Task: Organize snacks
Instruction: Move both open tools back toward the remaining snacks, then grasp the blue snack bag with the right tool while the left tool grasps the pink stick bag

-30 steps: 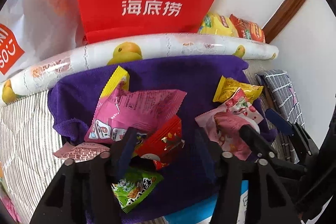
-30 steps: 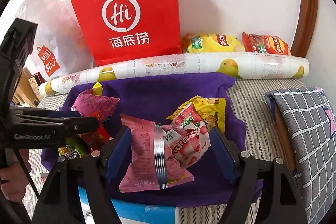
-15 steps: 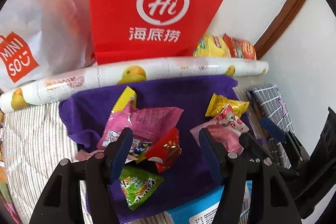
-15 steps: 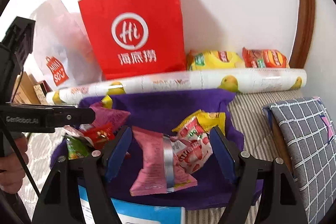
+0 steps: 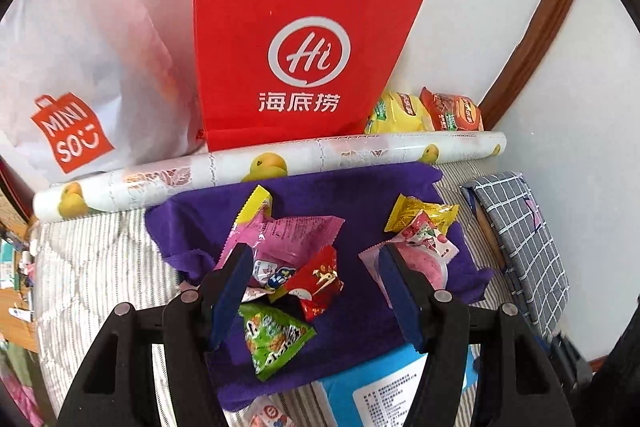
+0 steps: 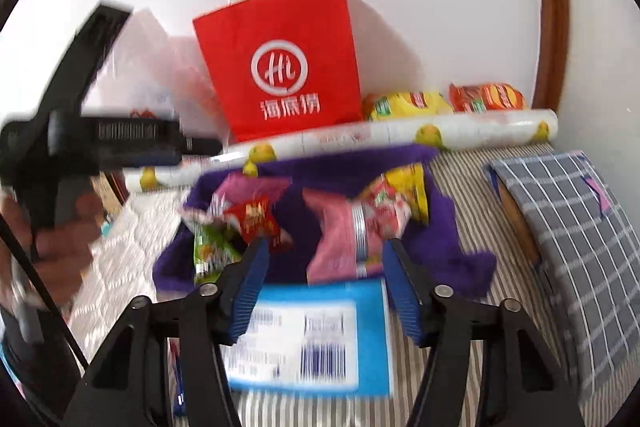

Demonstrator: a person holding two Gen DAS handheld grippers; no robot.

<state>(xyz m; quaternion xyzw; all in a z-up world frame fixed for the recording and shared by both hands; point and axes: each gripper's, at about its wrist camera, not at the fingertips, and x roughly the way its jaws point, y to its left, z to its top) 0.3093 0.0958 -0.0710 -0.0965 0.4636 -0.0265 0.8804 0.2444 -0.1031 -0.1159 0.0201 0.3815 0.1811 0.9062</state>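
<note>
Several snack packets lie on a purple towel (image 5: 360, 195): a big pink packet (image 5: 288, 235), a red packet (image 5: 320, 279), a green packet (image 5: 272, 343), a yellow packet (image 5: 420, 211) and a strawberry-print packet (image 5: 424, 239). My left gripper (image 5: 316, 287) hovers open above the red and green packets and touches none of them. My right gripper (image 6: 326, 267) hangs above a blue package (image 6: 312, 331), just short of a pink packet (image 6: 340, 239). Its jaws are closing with nothing pressed between them. The left gripper (image 6: 200, 147) shows blurred at the left of the right wrist view.
A red paper bag (image 5: 296, 43) and a white shopping bag (image 5: 80, 75) stand against the wall behind a printed roll (image 5: 280, 163). Two chip bags (image 5: 428, 107) lie in the corner. A grey checked cushion (image 5: 524, 247) lies at the right, on striped bedding (image 5: 100, 267).
Both grippers have pulled up and back from the towel, so the snacks look smaller. The right gripper's jaws have narrowed, and the blue package now fills the space under them.
</note>
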